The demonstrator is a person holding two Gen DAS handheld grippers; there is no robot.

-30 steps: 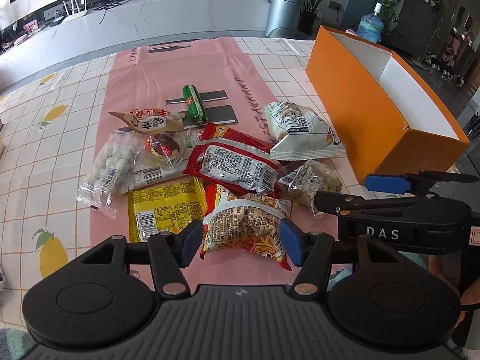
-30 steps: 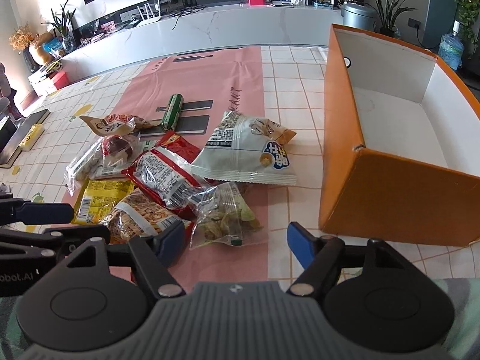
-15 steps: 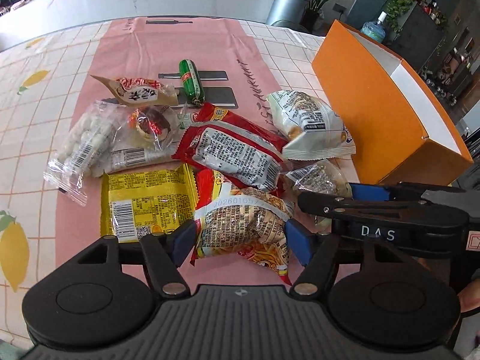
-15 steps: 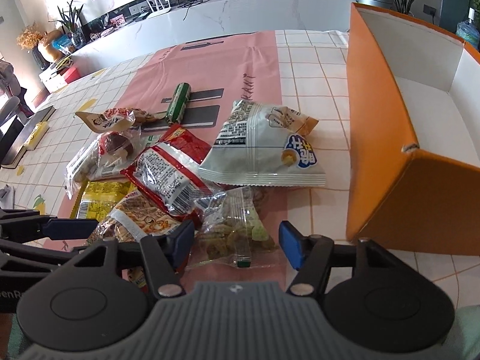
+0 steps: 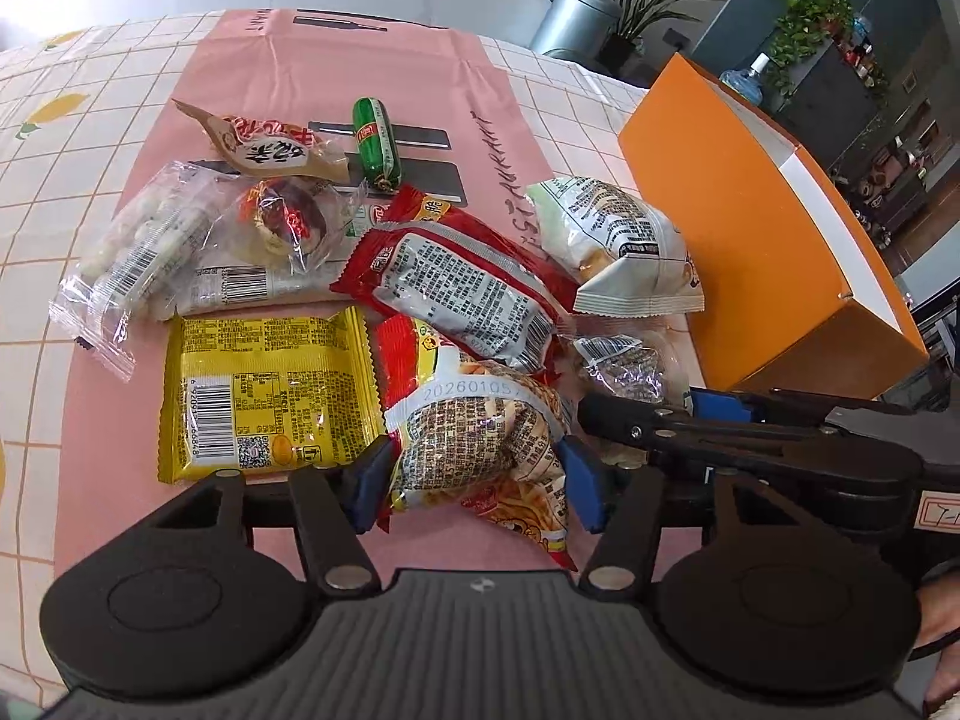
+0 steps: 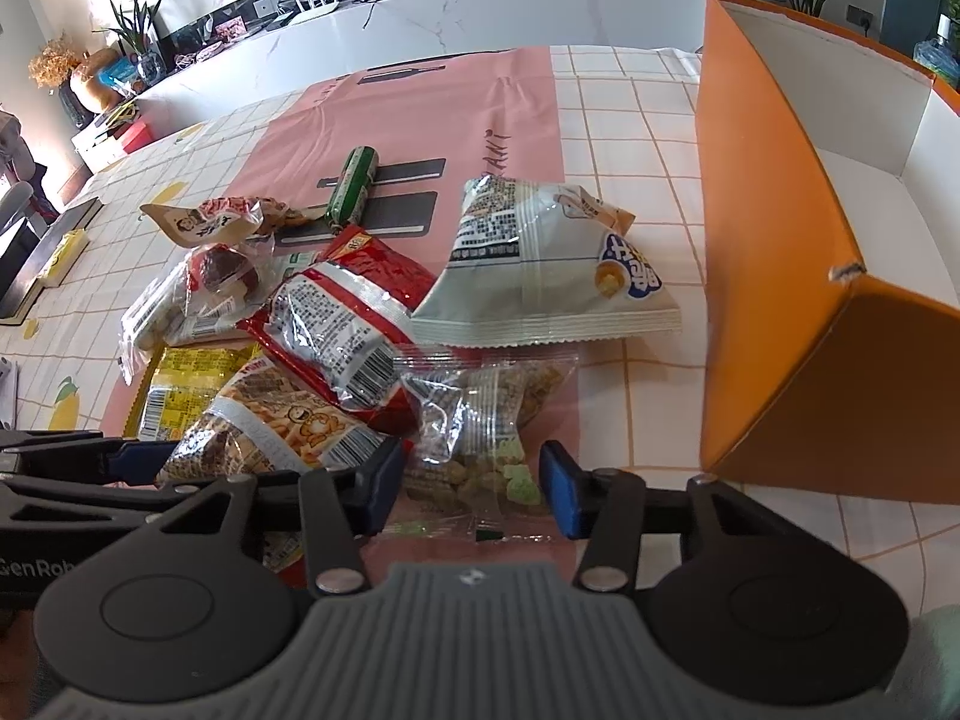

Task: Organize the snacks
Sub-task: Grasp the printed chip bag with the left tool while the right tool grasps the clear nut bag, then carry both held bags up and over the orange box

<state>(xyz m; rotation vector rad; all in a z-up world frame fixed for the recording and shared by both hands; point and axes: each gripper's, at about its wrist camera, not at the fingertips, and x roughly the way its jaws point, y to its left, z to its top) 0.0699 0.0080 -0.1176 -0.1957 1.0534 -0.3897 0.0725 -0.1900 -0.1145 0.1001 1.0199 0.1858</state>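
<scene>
Bright daylight, wrapper glare, fisheye-warped edges

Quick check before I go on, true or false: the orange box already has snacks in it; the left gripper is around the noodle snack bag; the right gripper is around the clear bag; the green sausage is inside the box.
1. The orange box holds snacks. False: the part in view is bare.
2. The left gripper straddles the noodle snack bag. True; its jaws are open.
3. The right gripper straddles the clear bag. True; also open.
4. The green sausage is in the box. False: it lies on the pink mat.
</scene>
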